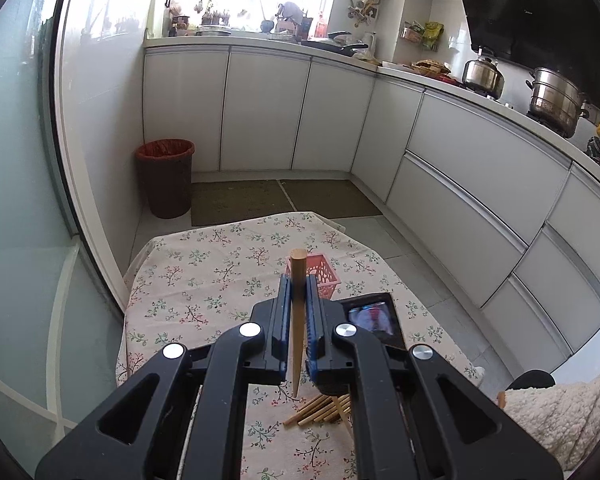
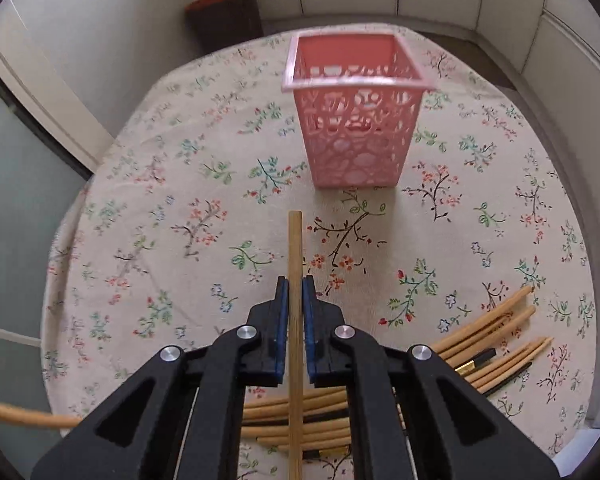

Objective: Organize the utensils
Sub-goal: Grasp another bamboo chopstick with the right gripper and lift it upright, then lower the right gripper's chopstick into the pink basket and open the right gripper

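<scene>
In the left wrist view my left gripper is shut on a wooden chopstick, which stands nearly upright with its thick end up. Just beyond it is the pink lattice basket. Loose chopsticks lie on the cloth below the jaws. In the right wrist view my right gripper is shut on another wooden chopstick that points toward the pink basket, which stands upright and apart from it. Several wooden and dark chopsticks lie in a heap at the lower right and under the gripper.
The round table wears a floral cloth. A phone lies to the right of the basket. A brown bin stands on the floor beyond the table. White cabinets run along the back and right. A fleecy sleeve shows at the lower right.
</scene>
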A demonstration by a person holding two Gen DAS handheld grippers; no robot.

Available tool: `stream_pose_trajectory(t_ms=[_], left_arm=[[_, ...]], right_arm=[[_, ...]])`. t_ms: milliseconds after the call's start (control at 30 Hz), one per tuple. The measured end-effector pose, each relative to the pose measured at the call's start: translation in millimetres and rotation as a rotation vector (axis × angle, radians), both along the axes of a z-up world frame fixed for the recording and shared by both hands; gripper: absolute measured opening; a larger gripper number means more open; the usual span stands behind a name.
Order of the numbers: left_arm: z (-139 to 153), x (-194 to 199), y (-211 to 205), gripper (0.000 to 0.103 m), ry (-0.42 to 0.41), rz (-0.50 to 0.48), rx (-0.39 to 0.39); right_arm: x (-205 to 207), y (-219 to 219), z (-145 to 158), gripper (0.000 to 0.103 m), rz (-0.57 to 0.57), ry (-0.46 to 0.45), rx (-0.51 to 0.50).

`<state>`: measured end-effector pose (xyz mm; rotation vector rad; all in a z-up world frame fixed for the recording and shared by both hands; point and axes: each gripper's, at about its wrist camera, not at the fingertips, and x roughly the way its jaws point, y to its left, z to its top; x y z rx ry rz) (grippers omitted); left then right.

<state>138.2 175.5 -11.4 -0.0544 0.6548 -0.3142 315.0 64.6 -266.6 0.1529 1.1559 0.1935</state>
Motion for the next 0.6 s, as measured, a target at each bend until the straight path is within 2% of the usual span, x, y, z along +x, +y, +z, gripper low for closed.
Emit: stream_pose_trajectory(t_ms=[100,233,400,600], left_arm=[[4,-6,-2,0.006,-0.002,0.008,-0.009],[4,-12,-9,0.006,0.014,0.015,-0.031],[0,-10,-25,0.006,0.048,0.018,-0.052],[3,12,-58,0.006,0.053,0.03,-0.022]], right_arm=[[-17,-24,34,0.007,-0.006,-0.068,0.081],[-50,-49,78,0.007,-0.018,-0.172,0.136],[-95,-80,129,0.007,-0.008,-0.375,0.187],[-109,-111,158,0.007,-0.062,-0.488,0.211]])
